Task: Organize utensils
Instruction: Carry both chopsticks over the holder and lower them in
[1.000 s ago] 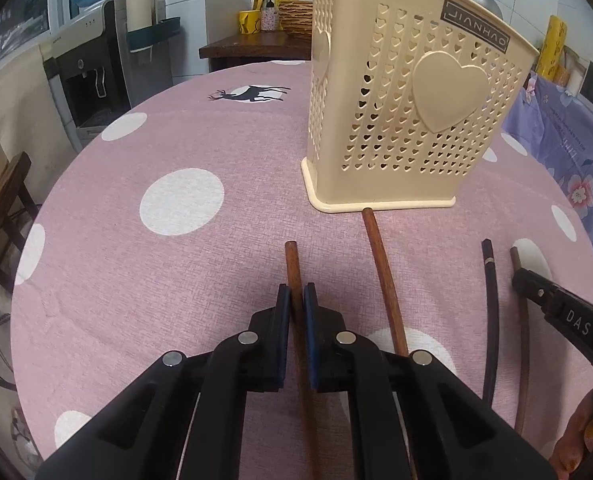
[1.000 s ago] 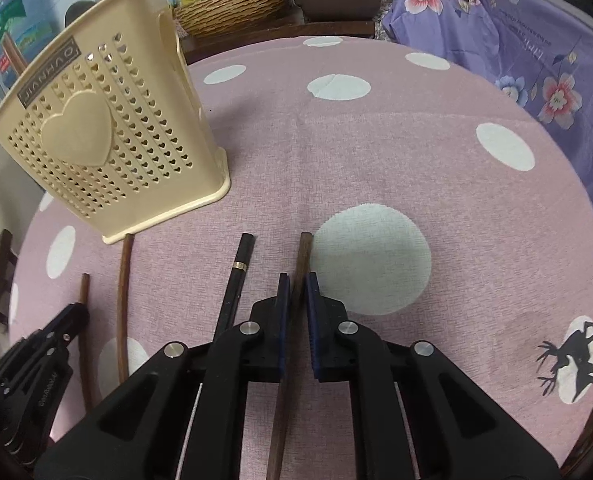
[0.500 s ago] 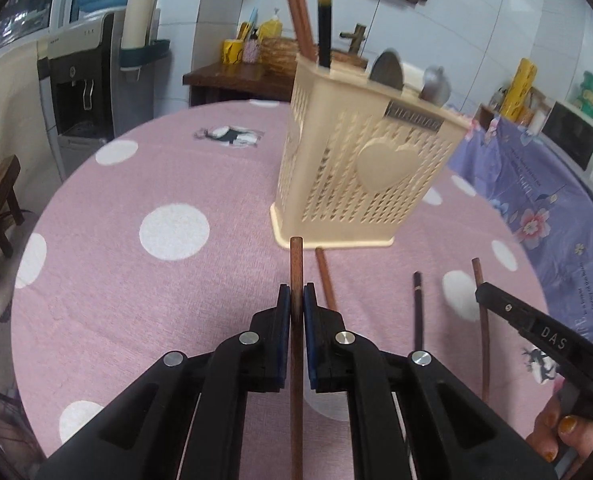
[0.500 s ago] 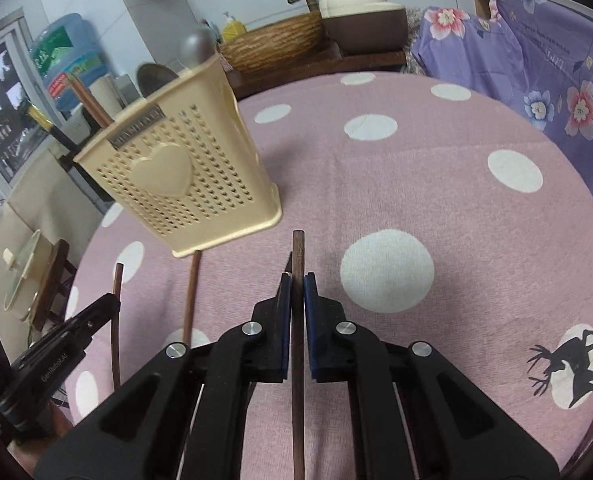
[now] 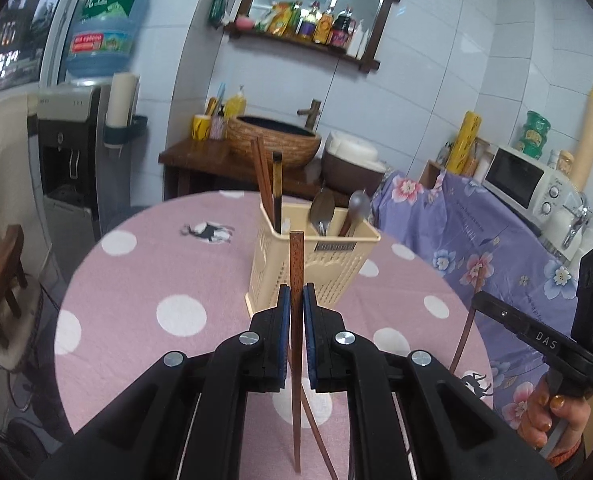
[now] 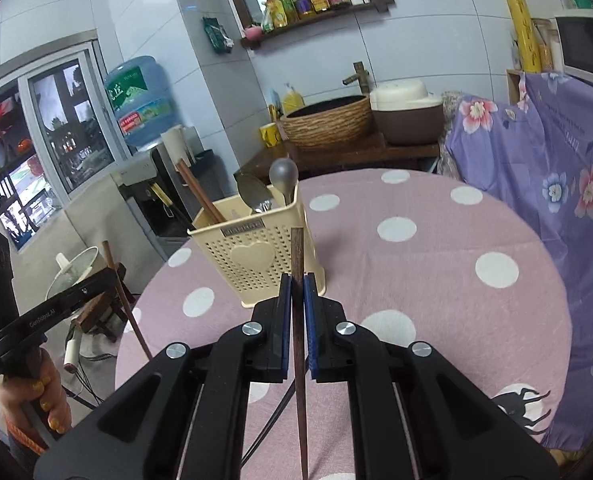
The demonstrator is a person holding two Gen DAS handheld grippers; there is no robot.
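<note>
Standing between both held chopsticks: utensil holder (image 5: 316,264), spoons (image 5: 323,212) inside.

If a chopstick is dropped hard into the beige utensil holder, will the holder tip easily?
Probably not easily: the utensil holder stands on a flared base and already holds spoons and chopsticks. Still, it looks like light perforated plastic, so it may slide on the tablecloth.

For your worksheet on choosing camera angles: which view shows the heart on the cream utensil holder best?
The right wrist view: the heart faces the camera on the utensil holder, unobstructed. In the left wrist view the utensil holder shows the heart only partly, hidden behind the chopstick in the left hand-held gripper.
</note>
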